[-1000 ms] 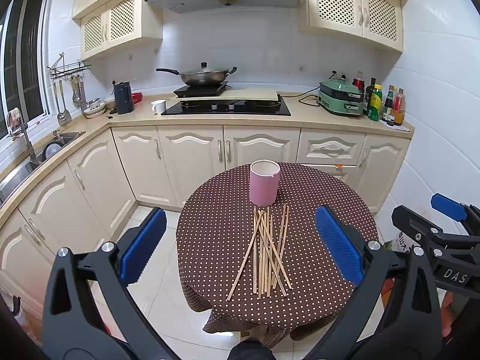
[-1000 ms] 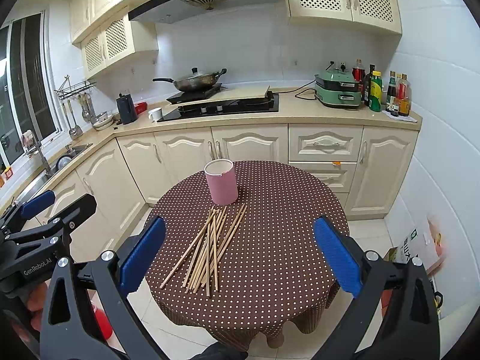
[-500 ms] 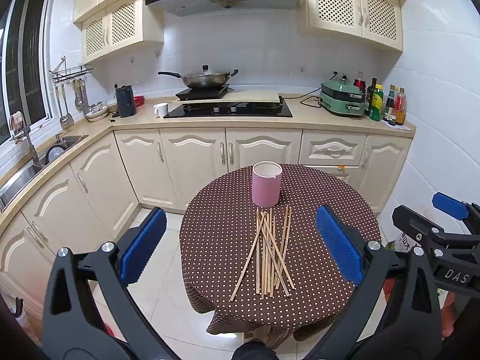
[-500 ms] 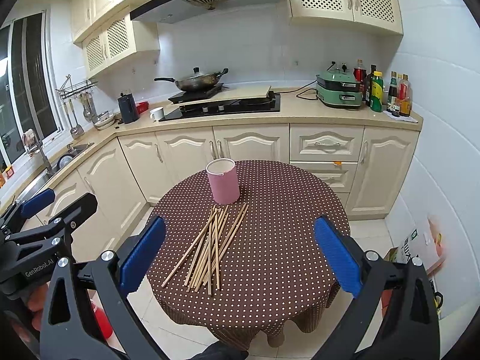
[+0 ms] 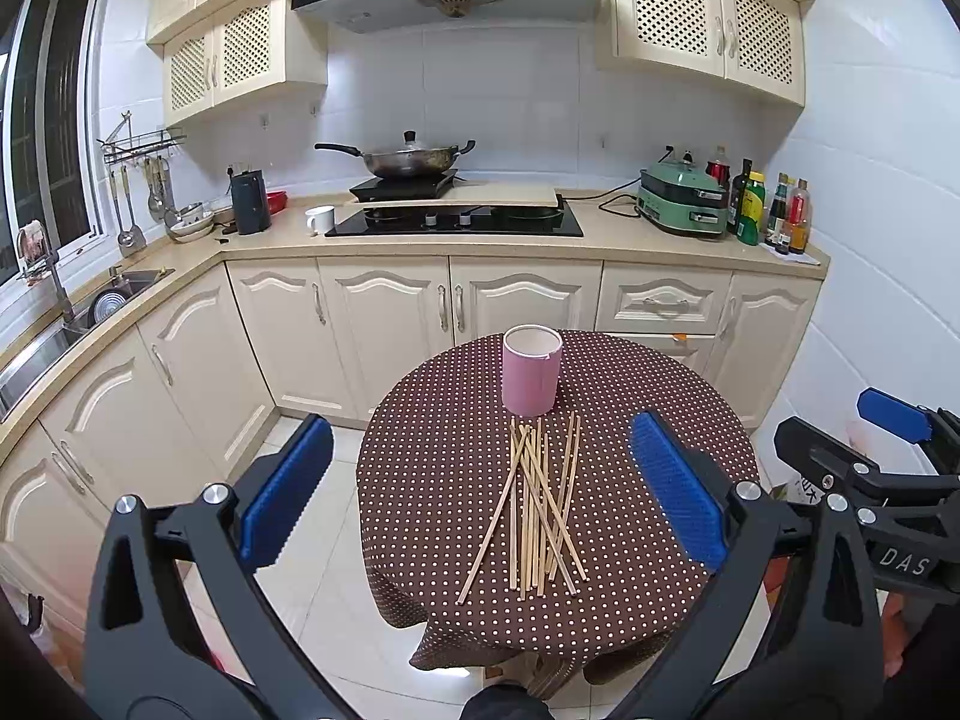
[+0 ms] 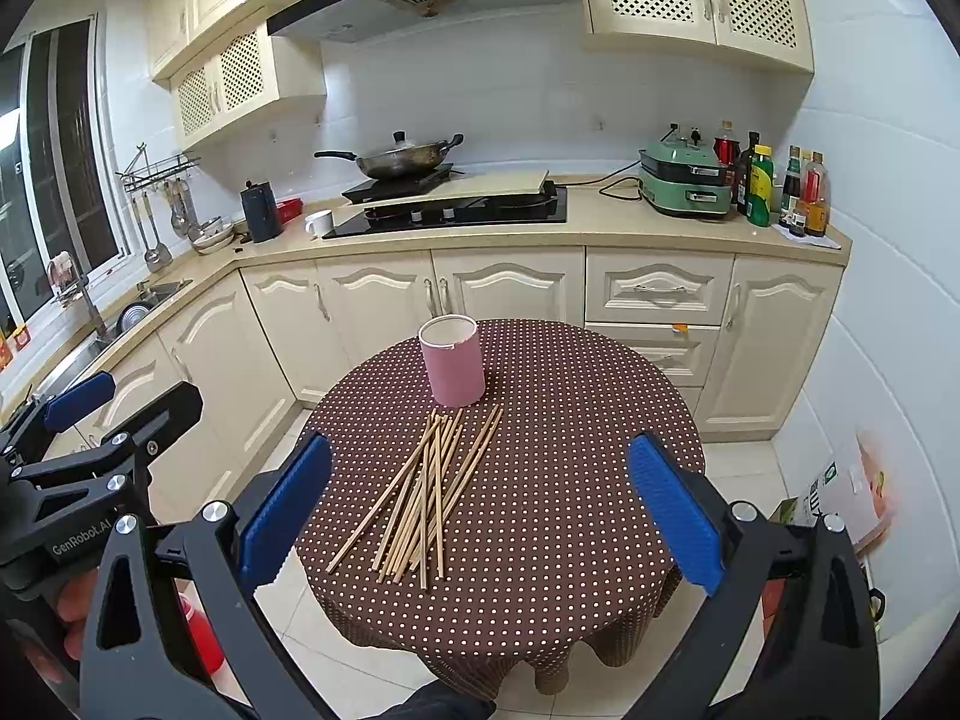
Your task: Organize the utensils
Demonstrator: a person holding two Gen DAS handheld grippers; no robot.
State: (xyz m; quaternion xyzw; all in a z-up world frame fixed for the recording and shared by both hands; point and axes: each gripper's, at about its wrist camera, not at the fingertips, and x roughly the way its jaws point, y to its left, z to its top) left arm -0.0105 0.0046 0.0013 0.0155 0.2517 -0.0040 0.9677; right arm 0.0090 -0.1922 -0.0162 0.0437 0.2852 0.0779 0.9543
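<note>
Left gripper: our left gripper (image 5: 480,495) is spread wide and holds nothing, its blue pads low in the frame on either side of the table; in the right wrist view it shows at the left edge (image 6: 120,396).
Right gripper: our right gripper (image 6: 479,504) is likewise released and empty, well short of the table; in the left wrist view it sits at the right edge (image 5: 840,426).
Chopsticks: we see a loose, crossed pile of wooden chopsticks (image 5: 540,498) lying flat at centre frame, fanning toward the lower edge (image 6: 429,495).
Pink cup: a pink cup (image 5: 531,369) stands upright just above the chopsticks' far tips (image 6: 452,360); whether they touch it we cannot tell.
Table: a round table under a brown dotted cloth (image 5: 630,600) fills the lower middle (image 6: 570,540).
Background: a wok (image 5: 408,159) sits on the stove, upper centre.
</note>
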